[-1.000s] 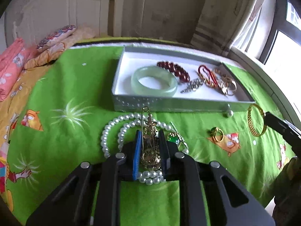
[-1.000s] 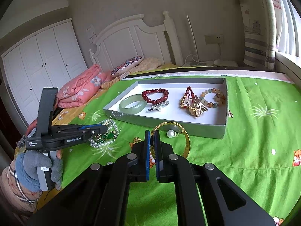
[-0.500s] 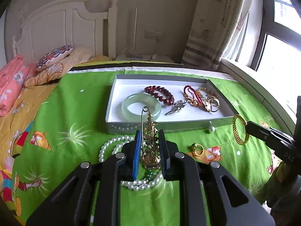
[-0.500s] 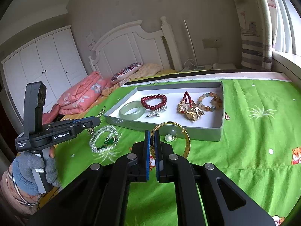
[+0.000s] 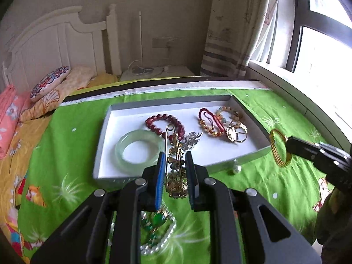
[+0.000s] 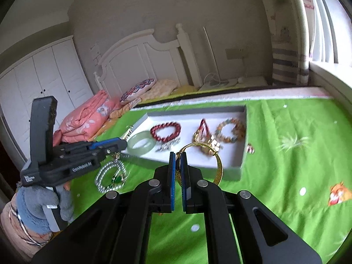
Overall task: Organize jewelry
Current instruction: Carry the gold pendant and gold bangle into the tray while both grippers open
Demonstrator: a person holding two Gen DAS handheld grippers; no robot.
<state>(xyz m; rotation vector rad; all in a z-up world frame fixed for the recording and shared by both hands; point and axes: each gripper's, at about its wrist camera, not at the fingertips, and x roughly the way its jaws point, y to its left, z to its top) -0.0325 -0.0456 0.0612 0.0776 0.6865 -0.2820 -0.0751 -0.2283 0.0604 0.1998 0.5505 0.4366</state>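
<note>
Left gripper [image 5: 175, 171], jaws narrowed onto an ornate gold brooch on a long safety pin [image 5: 175, 165], holds the pin's long axis pointing straight ahead over the near wall of the shallow white cardboard tray [image 5: 103, 136], its tip above the translucent pale green jade bangle [image 5: 138, 151] and dark red bead bracelet [image 5: 165, 126]. Right gripper [image 6: 178, 171], jaws pinched on a ribbed gold bangle [image 6: 216, 165], hangs just short of the tray's near wall, toward its right end. Judged from this, each piece needs only a short forward carry; the brooch is the nearer to release.
</note>
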